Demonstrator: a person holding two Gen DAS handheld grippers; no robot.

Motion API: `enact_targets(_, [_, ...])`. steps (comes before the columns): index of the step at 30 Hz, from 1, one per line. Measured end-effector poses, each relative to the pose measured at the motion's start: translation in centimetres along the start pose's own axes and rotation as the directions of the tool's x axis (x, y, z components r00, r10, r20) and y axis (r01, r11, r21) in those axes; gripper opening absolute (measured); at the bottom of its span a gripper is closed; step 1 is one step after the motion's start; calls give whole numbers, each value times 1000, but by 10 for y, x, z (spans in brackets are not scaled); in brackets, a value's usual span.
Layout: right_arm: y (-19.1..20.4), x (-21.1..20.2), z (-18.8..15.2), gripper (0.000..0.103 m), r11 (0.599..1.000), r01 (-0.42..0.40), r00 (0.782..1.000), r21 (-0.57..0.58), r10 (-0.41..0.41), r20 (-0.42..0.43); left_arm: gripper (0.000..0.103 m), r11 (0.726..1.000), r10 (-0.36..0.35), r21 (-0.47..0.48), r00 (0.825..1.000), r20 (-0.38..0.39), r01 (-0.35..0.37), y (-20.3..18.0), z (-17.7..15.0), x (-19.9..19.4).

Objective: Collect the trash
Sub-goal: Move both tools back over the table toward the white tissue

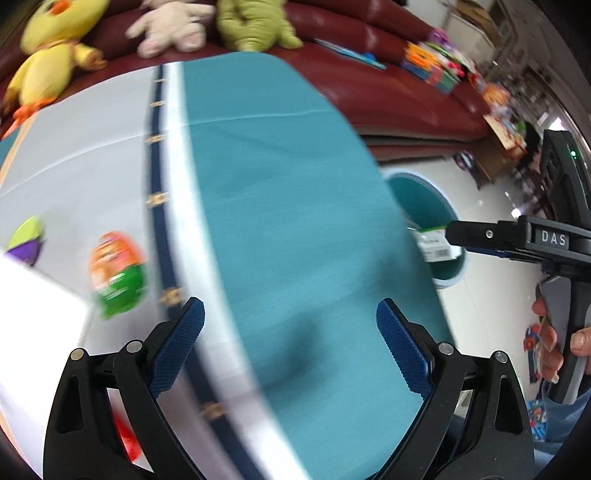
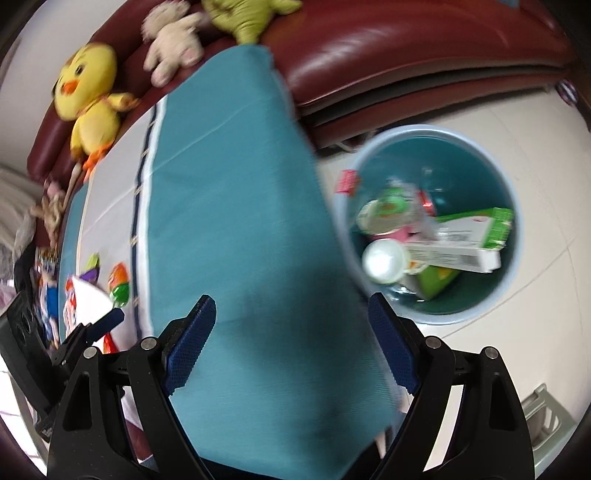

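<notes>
While both pictures are smeared by motion blur, the jaws read clearly enough. The left gripper (image 1: 290, 326) has its blue-padded jaws spread wide with nothing between them, hanging over the teal half of the tablecloth (image 1: 288, 206) at the bottom centre of its frame. The right gripper (image 2: 291, 321) likewise shows its jaws spread and empty in its own view, over the same teal cloth at the bottom centre.

Seen from the left wrist, the right gripper reaches in from the right edge, its tip lined up with a small green and white carton (image 1: 437, 245) over the bin; whether it touches the carton cannot be told from that angle.

Beyond the cloth edge, the light-blue trash bin (image 2: 515, 206) stands on the pale floor in the right half of the right wrist frame, holding boxes, a white cup and wrappers.

On the white part of the desk (image 1: 92, 177), left of the navy stripe, an orange and green snack packet (image 1: 118, 275) lies at middle left, with a purple and green packet (image 1: 27, 240) near it at the left edge.

Along the top, a yellow duck plush (image 2: 90, 98), a pale plush (image 2: 173, 37) and a green plush (image 2: 247, 16) sit on a dark red sofa (image 2: 406, 48).
</notes>
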State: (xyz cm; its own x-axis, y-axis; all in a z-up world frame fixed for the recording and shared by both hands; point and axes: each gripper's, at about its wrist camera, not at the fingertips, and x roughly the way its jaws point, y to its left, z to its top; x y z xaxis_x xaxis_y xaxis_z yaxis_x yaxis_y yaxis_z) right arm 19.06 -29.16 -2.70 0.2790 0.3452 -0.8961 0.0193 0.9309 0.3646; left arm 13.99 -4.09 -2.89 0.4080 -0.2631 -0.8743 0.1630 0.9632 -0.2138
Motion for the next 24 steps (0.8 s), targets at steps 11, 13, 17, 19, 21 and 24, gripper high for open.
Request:
enact_targets(11, [113, 36, -16, 81, 982, -48, 995, -185, 31, -92, 96, 977, 169, -142, 984, 53, -160, 120, -50, -63])
enact_targets(13, [136, 42, -18, 81, 972, -54, 994, -227, 30, -108, 97, 969, 183, -179, 981, 59, -170, 138, -62, -72])
enact_targets(17, [185, 55, -25, 81, 946, -72, 990, -317, 30, -137, 97, 948, 207, -258, 977, 51, -187, 176, -86, -83])
enact_targets(19, [204, 60, -31, 81, 933, -87, 988, -349, 37, -149, 97, 938, 213, -289, 976, 43, -192, 191, -96, -85])
enact_targets(21, [225, 67, -36, 81, 919, -108, 985, -380, 47, -165, 97, 929, 224, -310, 974, 35, -203, 204, -107, -87])
enact_targets(24, [257, 80, -47, 81, 898, -137, 978, -418, 57, -199, 97, 916, 241, -337, 970, 33, -216, 223, -115, -91])
